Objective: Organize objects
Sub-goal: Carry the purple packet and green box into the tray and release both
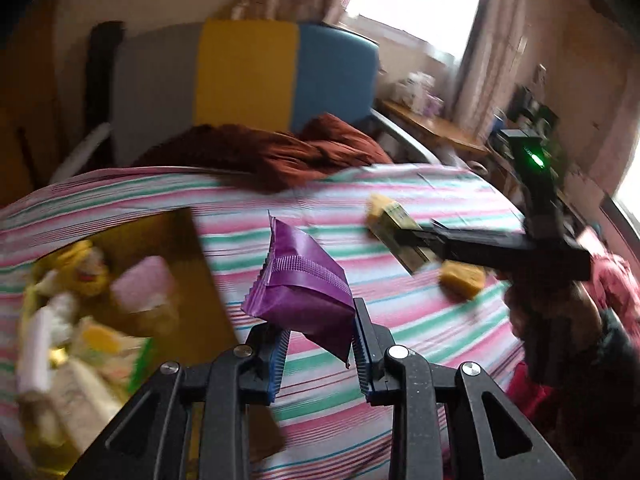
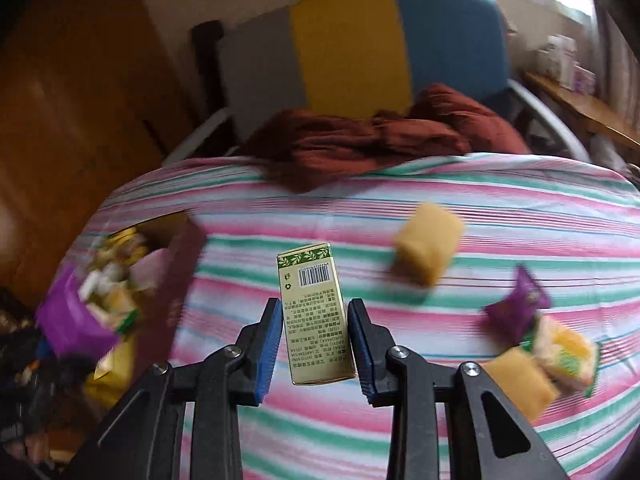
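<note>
Right up close, the left gripper (image 1: 318, 344) has its blue-padded jaws clamped on a shiny purple foil packet (image 1: 302, 284), held clear above the bed. The right gripper (image 2: 314, 344) is pinched tight on a slim pale-green cardboard box with a barcode (image 2: 316, 316), also off the surface. Below them spreads the big bed in its pink, green and white striped sheet (image 2: 400, 420), a rust-red crumpled blanket (image 2: 380, 136) at the far end against a grey, yellow and blue headboard (image 2: 352, 48). A brown open carton of snacks (image 1: 176, 240) sits left; small yellow sponge cakes (image 2: 430, 248) lie scattered on the sheet.
</note>
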A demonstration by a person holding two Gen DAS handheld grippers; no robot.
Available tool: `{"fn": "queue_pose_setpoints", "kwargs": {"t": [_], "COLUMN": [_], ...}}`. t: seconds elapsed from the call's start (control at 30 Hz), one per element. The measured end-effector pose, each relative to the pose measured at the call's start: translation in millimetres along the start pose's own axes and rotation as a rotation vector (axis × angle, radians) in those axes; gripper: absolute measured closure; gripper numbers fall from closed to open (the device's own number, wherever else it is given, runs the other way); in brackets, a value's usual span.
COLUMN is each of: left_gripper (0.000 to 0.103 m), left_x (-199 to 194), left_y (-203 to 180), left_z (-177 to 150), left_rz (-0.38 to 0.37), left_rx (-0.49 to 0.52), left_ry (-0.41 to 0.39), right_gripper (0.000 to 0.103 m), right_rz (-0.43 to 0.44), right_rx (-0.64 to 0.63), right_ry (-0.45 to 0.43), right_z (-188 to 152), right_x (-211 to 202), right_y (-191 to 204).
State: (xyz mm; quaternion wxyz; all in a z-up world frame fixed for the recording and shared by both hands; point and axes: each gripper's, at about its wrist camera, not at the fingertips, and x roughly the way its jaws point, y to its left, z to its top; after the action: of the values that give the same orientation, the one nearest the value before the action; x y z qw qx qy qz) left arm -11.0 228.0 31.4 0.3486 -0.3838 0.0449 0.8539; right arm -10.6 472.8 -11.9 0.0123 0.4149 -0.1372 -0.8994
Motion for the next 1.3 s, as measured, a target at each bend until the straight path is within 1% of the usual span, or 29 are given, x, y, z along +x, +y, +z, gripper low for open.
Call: {"fn": "queue_pose_setpoints", "kwargs": {"t": [0.07, 0.17, 0.27, 0.4, 0.43, 0.47, 0.5, 0.53, 0.57, 0.6, 0.67, 0.8, 1.03, 1.17, 1.27, 1.3], "left_gripper": [0.073, 0.073, 0.072, 0.068, 0.067, 0.061, 0.056, 0.044, 0.034, 0.033, 0.033, 0.032, 0.03, 0.027, 0.026, 0.026], "left_x": [-8.7, -17.2, -19.7, -14.7, -15.2, -17.4, -21.8, -25.1, -28.6, -34.0, -38.8, -47.3, -60.5, -67.2, -70.3, -71.3], "left_y": [19.1, 52.9, 87.0, 123.8, 130.9, 138.5, 143.2, 145.5, 146.9, 147.7, 147.6, 151.9, 143.9, 136.9, 131.1, 130.2], "left_z": [-1.5, -4.2, -5.1, -2.1, -1.8, -1.6, -3.4, -4.8, -7.3, -11.7, -16.6, -29.8, -52.3, -61.5, -67.0, -68.1], "left_rz": [0.037, 0.111, 0.192, 0.278, 0.29, 0.303, 0.305, 0.308, 0.314, 0.317, 0.318, 0.328, 0.356, 0.37, 0.374, 0.375], "left_rx": [-0.029, -0.075, -0.115, -0.159, -0.17, -0.19, -0.198, -0.203, -0.204, -0.203, -0.199, -0.211, -0.208, -0.195, -0.188, -0.185], "left_ry": [-0.014, -0.024, -0.025, -0.023, -0.024, -0.032, -0.04, -0.048, -0.057, -0.07, -0.077, -0.091, -0.106, -0.122, -0.125, -0.125], "right_gripper": [0.07, 0.07, 0.07, 0.069, 0.069, 0.067, 0.063, 0.061, 0.058, 0.054, 0.054, 0.054, 0.051, 0.045, 0.045, 0.041], "right_rz": [0.046, 0.106, 0.158, 0.23, 0.245, 0.26, 0.263, 0.264, 0.265, 0.262, 0.245, 0.219, 0.124, 0.081, 0.05, 0.044], "right_rx": [-0.025, -0.064, -0.105, -0.133, -0.135, -0.137, -0.136, -0.136, -0.134, -0.132, -0.126, -0.116, -0.106, -0.125, -0.143, -0.147], "right_ry": [0.009, 0.023, 0.045, 0.067, 0.078, 0.094, 0.103, 0.114, 0.125, 0.132, 0.145, 0.155, 0.106, 0.077, 0.062, 0.059], "right_z": [-2.4, -5.9, -11.5, -19.9, -22.1, -25.5, -29.0, -32.7, -37.5, -41.1, -49.1, -58.7, -66.8, -69.1, -72.7, -74.1], "right_x": [1.5, 5.9, 12.8, 20.7, 24.9, 30.2, 33.4, 37.0, 40.7, 42.7, 47.5, 48.7, 37.4, 29.5, 26.4, 25.9], "right_y": [27.1, 66.1, 105.1, 148.9, 158.8, 169.8, 176.4, 183.1, 189.7, 192.8, 200.1, 201.4, 205.0, 209.4, 213.6, 214.8]}}
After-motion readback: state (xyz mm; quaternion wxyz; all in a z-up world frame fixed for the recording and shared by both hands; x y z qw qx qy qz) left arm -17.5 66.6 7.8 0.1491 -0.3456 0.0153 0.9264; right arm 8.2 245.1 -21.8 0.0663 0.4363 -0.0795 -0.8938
